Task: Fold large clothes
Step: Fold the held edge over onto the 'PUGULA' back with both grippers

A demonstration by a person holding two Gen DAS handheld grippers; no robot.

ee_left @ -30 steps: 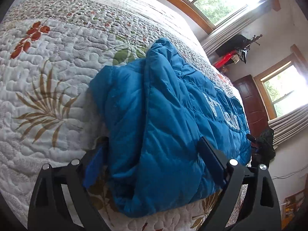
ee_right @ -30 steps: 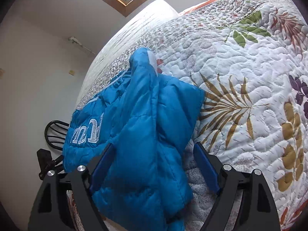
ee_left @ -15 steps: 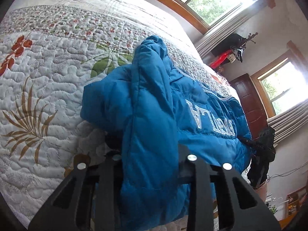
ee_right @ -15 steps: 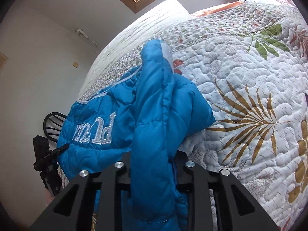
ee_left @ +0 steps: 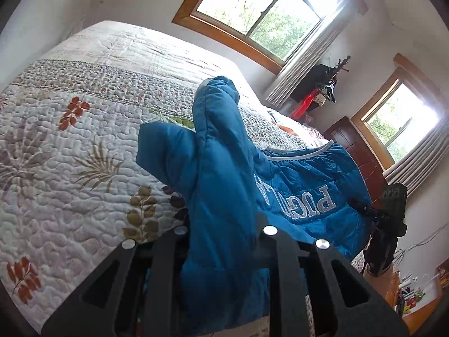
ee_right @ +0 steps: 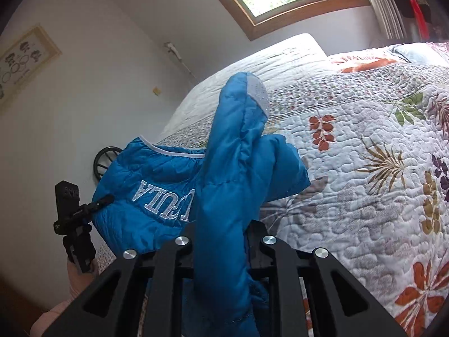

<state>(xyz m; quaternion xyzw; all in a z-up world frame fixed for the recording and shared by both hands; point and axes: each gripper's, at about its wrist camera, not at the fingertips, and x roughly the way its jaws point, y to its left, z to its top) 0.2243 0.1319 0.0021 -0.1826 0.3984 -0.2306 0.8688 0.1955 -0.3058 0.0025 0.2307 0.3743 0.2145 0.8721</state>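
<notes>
A blue puffer jacket with white lettering lies partly on the floral quilt. Its near edge hangs lifted between both grippers. My left gripper has a thick blue fold, a sleeve, between its jaws, which are closing on it. In the right wrist view my right gripper pinches the jacket's other sleeve the same way, jaws closing. Each sleeve stands up beyond the fingers, so the pads are hidden by fabric. The opposite gripper shows at the jacket's far side in each view.
The quilt covers a wide bed that stretches away behind the jacket. Windows and curtains line the far walls. A dark wooden door stands right of the bed. A round black chair back shows by the left wall.
Both grippers went from wide open around the jacket's near edge to pinched on its folds, then rose. The near edge and lettered panel lifted off the quilt.
</notes>
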